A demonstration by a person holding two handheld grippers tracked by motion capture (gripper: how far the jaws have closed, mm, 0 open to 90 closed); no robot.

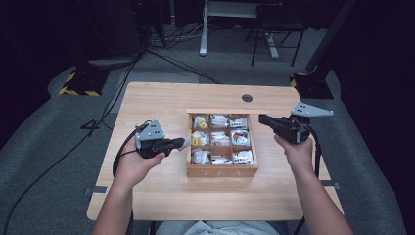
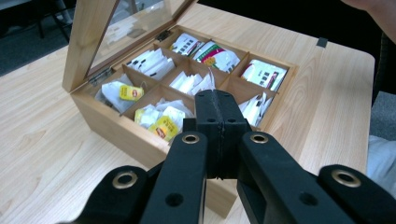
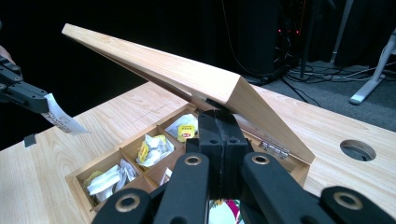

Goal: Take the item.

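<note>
A wooden tea box with nine compartments of tea bags stands mid-table, its glass-paned lid raised at a slant. My right gripper is at the box's right rim. In the right gripper view its jaws are shut with nothing between them, the tips tucked against the lid's underside. My left gripper hovers just left of the box, shut on a white tea bag. That bag hangs from the left gripper's tips in the right gripper view. The left gripper's jaws point over the box's near compartments.
A round cable hole sits in the tabletop behind the box. Yellow-labelled bags lie in the compartments nearest the left gripper. Beyond the table are desk legs, a chair and floor cables.
</note>
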